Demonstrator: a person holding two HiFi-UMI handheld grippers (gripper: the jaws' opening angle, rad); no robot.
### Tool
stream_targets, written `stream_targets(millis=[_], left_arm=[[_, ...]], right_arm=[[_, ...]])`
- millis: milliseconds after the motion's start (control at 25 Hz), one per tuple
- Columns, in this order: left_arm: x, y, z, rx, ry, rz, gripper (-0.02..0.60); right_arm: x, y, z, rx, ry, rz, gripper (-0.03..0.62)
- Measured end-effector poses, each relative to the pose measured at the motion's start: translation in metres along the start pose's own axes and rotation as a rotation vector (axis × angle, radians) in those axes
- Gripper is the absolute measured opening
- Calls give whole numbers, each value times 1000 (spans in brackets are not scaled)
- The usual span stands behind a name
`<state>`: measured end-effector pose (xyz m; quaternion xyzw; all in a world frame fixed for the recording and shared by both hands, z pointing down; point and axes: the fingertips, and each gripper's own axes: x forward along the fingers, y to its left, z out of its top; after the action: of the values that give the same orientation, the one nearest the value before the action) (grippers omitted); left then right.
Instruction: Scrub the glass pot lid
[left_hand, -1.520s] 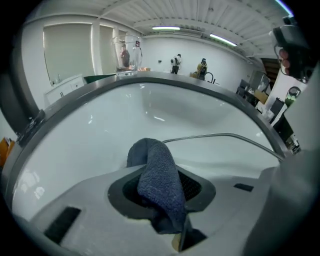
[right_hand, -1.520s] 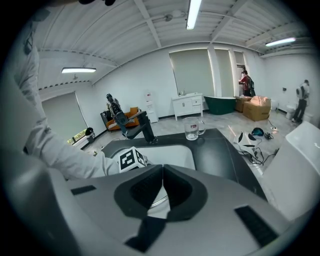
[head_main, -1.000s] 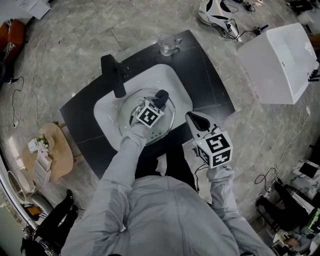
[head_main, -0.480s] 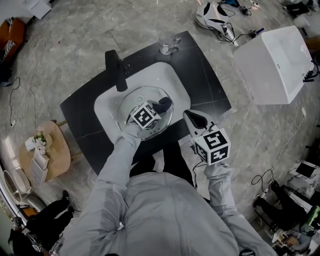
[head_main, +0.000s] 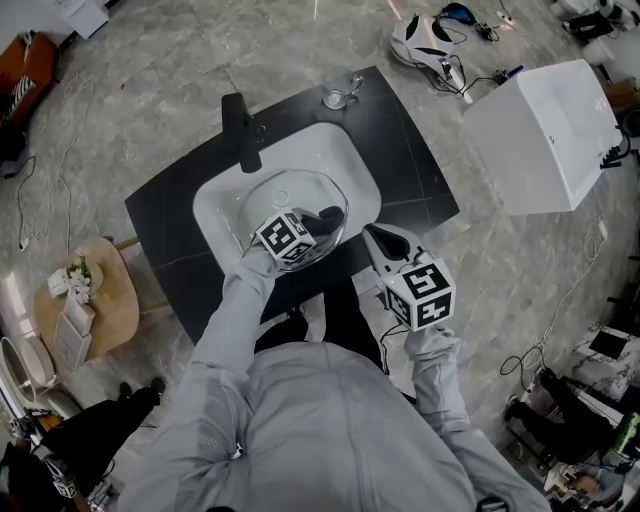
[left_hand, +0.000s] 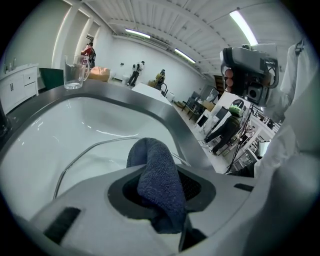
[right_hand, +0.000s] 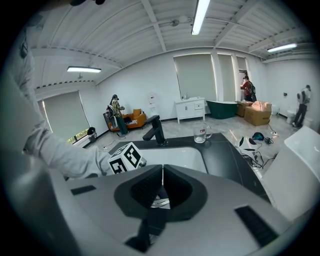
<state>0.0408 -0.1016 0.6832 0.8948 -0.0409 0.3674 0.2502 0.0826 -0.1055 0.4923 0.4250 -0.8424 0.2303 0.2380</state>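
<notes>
Far out to the left of both claws, a small round side table (head_main: 88, 300) stands on the stone floor, well apart from the black counter (head_main: 415, 170). Ahead of the left gripper (head_main: 318, 222) and to its left, the black faucet (head_main: 240, 132) rises at the back edge of the white sink basin (head_main: 350, 165). The glass pot lid (head_main: 285, 205) lies in that basin directly under and in front of the left gripper, round in outline with its broad face turned up; in the left gripper view its metal rim (left_hand: 87, 150) curves just beyond the jaw tips. The left gripper's jaws are clamped on a dark blue cloth (left_hand: 156, 172), whose long axis runs forward out of the jaws, the folded end bulging past the tips and over the lid's right part (head_main: 326, 216). Beyond this claw, at the counter's far edge, stands a clear glass mug (head_main: 340, 97). To the right, the right gripper (head_main: 385, 243) hangs over the counter's near edge, beside the basin and apart from the lid; the right gripper view shows its pads closed together with nothing between them (right_hand: 161, 186). Well to the right of that claw sits a large white tub (head_main: 550, 135) on the floor.
</notes>
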Motion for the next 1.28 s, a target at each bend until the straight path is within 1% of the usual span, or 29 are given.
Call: stream_targets(millis=[240,440,560,680,880,1000,1160,1280], left_arm=[[-9,-14,-7,24,19,-32,124],[-11,-16,-14,24,24,-33,124],[-11,-14,-16,45,29,-11,124],[-9,-8,-17,47,32,19,124],[-6,12,-26,51,73,89,124],[-6,22,-31,13,76,110,124],[-5,50,-40,-54,76,183,124],[-3,62,-45,-83,92,210,124]], right_arm=[[-4,8,-6,-2,5,4,29],[0,13,-10,-5,16,12,29],[4,14,-10,-8,21,19,29],[6,12,-12,-7,32,30,29],[16,5,-16,-1,59,48,29],[26,1,-17,-4,78,62,29],[39,-9,-16,-3,95,80,29],[47,-16,-16,5,110,92,29]])
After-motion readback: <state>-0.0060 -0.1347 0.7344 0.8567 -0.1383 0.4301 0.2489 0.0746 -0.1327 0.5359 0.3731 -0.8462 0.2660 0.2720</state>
